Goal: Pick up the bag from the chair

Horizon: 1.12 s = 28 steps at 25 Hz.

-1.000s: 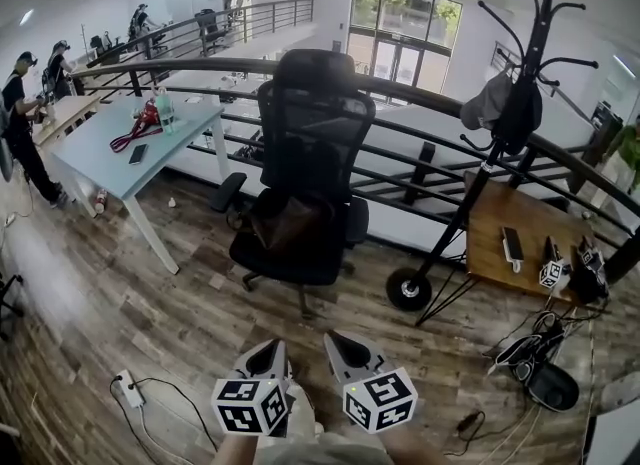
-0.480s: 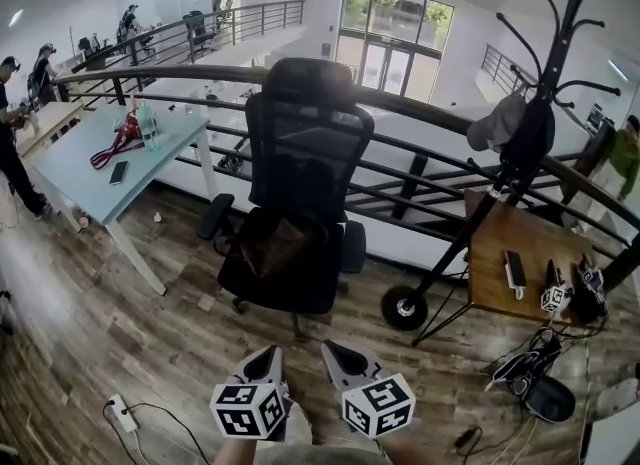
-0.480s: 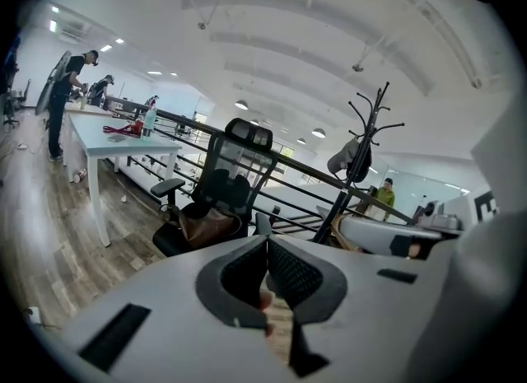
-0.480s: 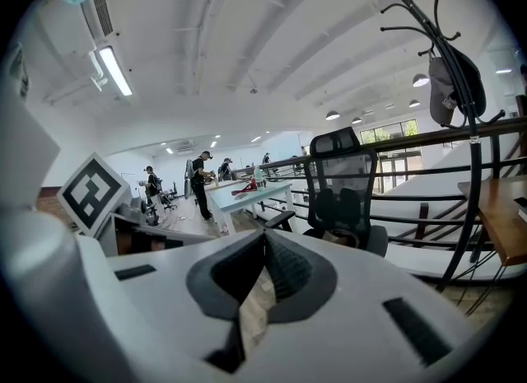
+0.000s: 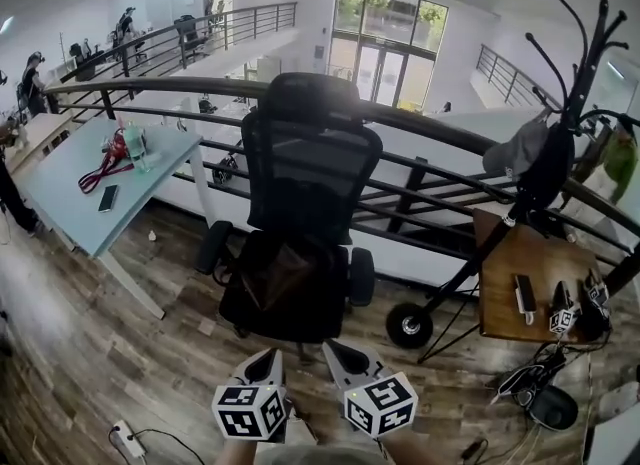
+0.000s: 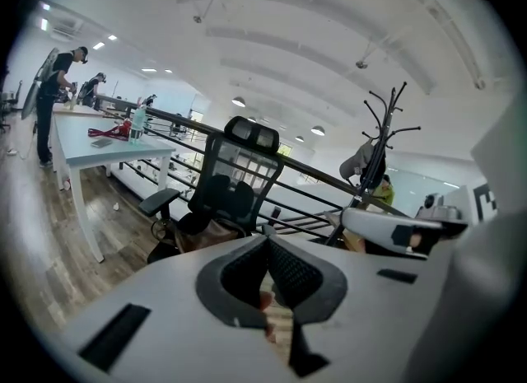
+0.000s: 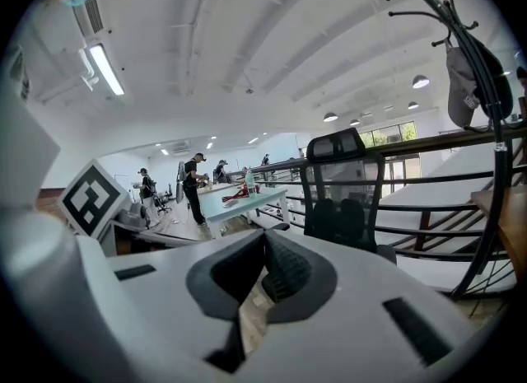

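A dark brown bag (image 5: 277,275) lies on the seat of a black mesh office chair (image 5: 305,168) in the middle of the head view. The bag (image 6: 216,230) also shows in the left gripper view, just above the jaws. My left gripper (image 5: 270,361) and right gripper (image 5: 340,353) hang side by side at the bottom of the head view, short of the chair's front edge. Both are shut with nothing between their jaws. In the right gripper view the chair (image 7: 343,192) stands to the right; its seat is hidden behind the right gripper (image 7: 263,241).
A light blue table (image 5: 85,188) with a phone and red straps stands at the left. A black coat rack (image 5: 535,163) with a hanging cap and a wooden side table (image 5: 530,278) are at the right. A curved railing (image 5: 180,88) runs behind the chair. Cables and a power strip (image 5: 125,440) lie on the floor.
Both grippers and the head camera have moved closer to the chair. The chair and bag appear larger and nearer, and both grippers have stayed shut.
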### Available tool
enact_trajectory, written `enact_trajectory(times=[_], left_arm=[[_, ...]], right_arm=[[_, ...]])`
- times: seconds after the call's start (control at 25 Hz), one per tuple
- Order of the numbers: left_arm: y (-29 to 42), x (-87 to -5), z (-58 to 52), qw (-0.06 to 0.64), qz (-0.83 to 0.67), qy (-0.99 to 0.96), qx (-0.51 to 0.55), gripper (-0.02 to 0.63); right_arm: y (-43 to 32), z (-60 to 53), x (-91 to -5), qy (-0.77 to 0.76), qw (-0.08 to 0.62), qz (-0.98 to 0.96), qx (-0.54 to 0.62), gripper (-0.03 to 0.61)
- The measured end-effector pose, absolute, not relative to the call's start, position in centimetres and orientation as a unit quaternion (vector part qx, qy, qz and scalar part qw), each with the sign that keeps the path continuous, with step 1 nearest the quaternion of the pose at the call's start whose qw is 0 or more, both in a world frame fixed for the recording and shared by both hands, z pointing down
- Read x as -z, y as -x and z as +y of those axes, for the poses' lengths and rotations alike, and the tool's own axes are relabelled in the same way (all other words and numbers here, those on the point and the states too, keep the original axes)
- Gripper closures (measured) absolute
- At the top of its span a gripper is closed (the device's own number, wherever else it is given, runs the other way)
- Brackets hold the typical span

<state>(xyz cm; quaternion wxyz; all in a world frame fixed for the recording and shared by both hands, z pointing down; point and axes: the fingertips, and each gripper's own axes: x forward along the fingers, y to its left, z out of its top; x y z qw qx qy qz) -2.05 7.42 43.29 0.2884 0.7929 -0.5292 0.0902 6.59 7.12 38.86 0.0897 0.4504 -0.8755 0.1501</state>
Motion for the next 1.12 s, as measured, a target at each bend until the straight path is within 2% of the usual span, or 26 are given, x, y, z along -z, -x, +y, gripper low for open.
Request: enact_trajectory(times=[0.56, 1.12], left_arm=[[5.4, -44.2, -2.4, 0.294, -0.52, -0.796, -0.1, 0.611], [7.9, -45.9, -6.8, 0.309, -0.512, -0.796, -0.099, 0.611]], right_arm=[[-3.5, -3.1, -39.0, -0.462, 0.082, -0.87, -0.154, 0.578], [-1.4, -7.6, -40.7, -0.471, 0.088, -0.863, -0.164, 0.578]])
